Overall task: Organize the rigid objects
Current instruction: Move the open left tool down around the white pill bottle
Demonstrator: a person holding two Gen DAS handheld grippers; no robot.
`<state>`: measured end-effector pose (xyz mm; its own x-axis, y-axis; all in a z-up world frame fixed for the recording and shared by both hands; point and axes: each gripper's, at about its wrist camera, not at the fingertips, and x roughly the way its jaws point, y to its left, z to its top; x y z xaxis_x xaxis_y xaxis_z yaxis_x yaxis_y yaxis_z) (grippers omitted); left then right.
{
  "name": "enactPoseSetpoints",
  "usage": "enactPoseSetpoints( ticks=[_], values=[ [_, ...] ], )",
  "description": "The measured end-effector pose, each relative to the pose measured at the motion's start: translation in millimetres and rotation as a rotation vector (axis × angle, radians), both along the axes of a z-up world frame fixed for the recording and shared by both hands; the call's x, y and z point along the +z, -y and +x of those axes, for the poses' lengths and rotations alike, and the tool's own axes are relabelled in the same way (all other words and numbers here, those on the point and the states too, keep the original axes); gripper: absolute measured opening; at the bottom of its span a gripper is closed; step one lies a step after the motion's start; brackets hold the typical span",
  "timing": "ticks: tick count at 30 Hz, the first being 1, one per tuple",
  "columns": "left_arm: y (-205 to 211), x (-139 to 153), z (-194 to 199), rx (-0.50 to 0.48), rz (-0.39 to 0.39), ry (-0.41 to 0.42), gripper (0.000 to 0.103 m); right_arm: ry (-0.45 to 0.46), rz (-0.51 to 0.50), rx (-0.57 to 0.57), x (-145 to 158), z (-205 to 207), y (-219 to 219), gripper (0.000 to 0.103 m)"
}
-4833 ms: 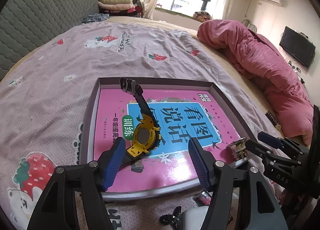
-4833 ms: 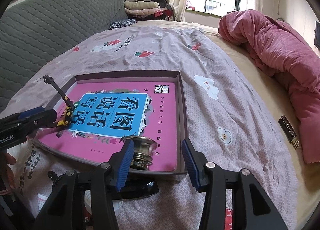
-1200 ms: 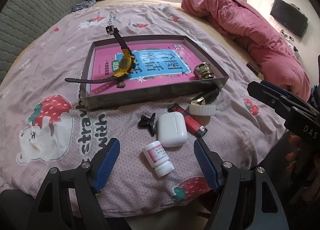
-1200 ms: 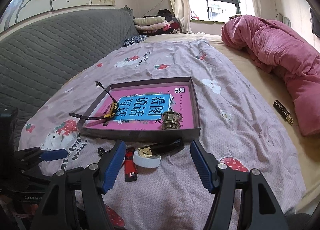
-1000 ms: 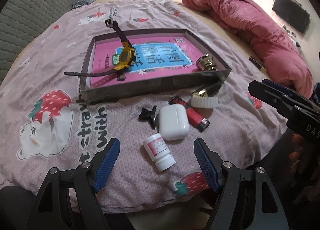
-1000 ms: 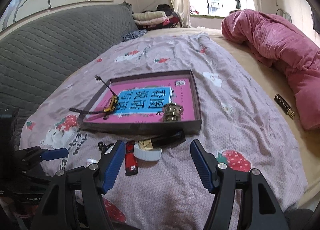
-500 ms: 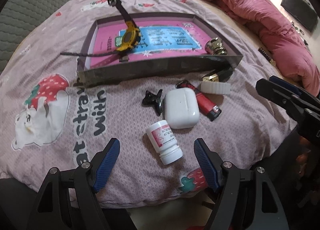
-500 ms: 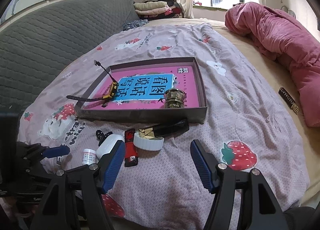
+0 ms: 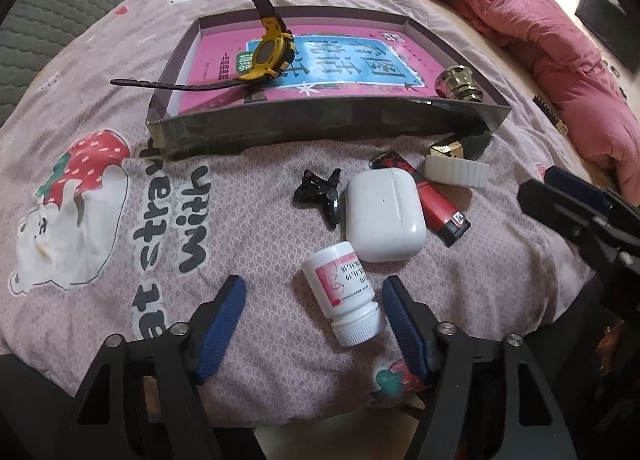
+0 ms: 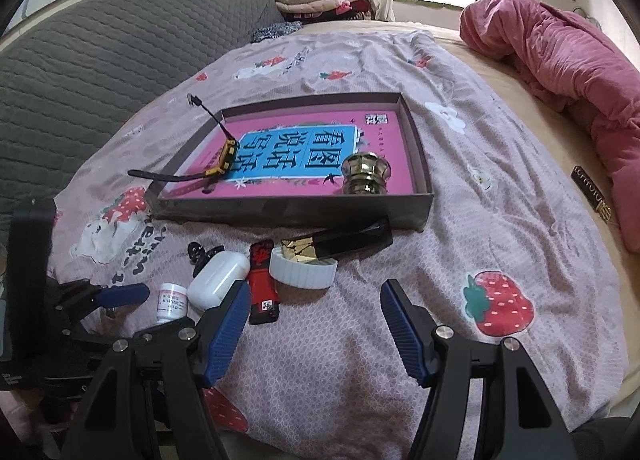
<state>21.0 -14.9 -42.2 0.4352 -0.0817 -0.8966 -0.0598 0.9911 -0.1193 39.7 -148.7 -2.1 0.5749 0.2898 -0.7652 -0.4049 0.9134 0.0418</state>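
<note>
Left gripper [image 9: 312,324] has lowered over pill bottle [image 9: 344,296].

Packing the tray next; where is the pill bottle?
The pill bottle lies on the bedspread between the left gripper fingers, just below the white earbud case.

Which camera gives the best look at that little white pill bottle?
The left wrist view: the pill bottle lies large between the open left gripper fingers, pink label visible. The right wrist view shows it small, near the edge.
</note>
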Motion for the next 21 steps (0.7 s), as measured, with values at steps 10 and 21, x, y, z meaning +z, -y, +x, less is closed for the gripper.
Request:
enactPoseSetpoints(
  ticks=[10,21],
  values=[
    [-1.0,-0.8,8.4,-0.025,-0.027,0.015,0.049,-0.051,-0.014,0.019,-22.3,13.9,-12.3,0.067],
    [-13.2,-1.9,14.3,-0.006,-0.056,0.020,0.043,-0.124,0.084,-0.012,-36.2,36.1,-8.8,0.067]
  ],
)
